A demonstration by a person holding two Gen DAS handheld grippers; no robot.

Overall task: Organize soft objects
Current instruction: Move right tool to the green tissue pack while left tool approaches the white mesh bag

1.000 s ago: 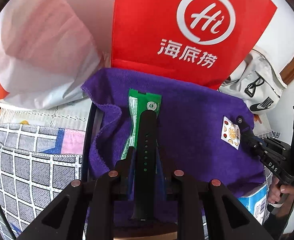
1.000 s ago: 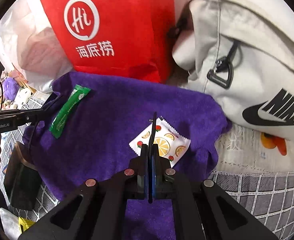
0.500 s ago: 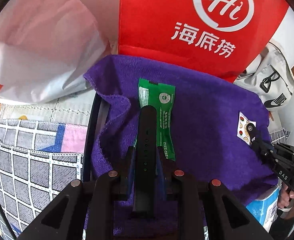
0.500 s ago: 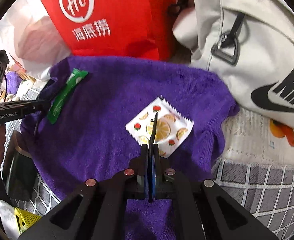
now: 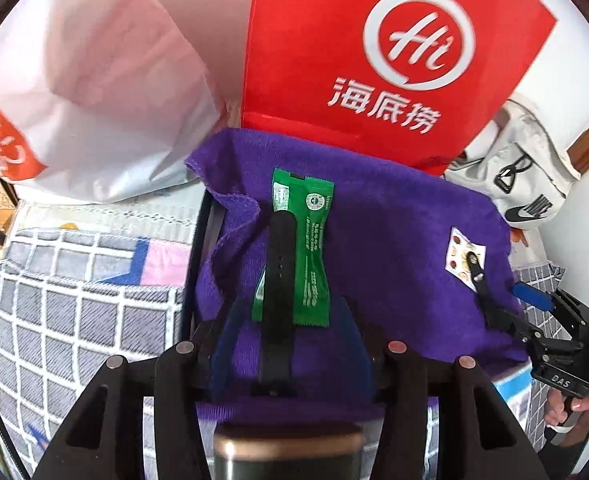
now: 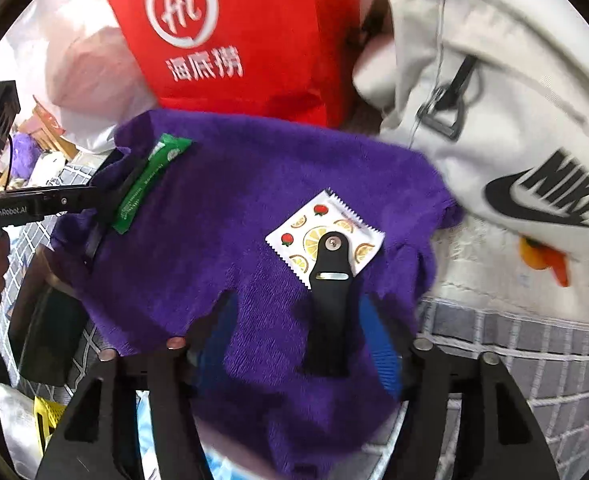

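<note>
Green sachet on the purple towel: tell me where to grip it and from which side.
Grip the green sachet across its narrow width near the middle, coming down from above with the left gripper, whose jaws have just been opening over it. It lies flat and long on the purple towel, so its long edges are likely the easiest hold.

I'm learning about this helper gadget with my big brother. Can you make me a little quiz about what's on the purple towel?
1. True or false: the long green foil sachet lies on the fuzzy purple towel.
2. Which picture is printed on the small white square packet? A) fish B) lemon slices and strawberries C) stars
3. Fill in: the tall bag behind the towel, with a round white logo, is coloured ____.

Key: 1 true. 2 B. 3 red.
</note>
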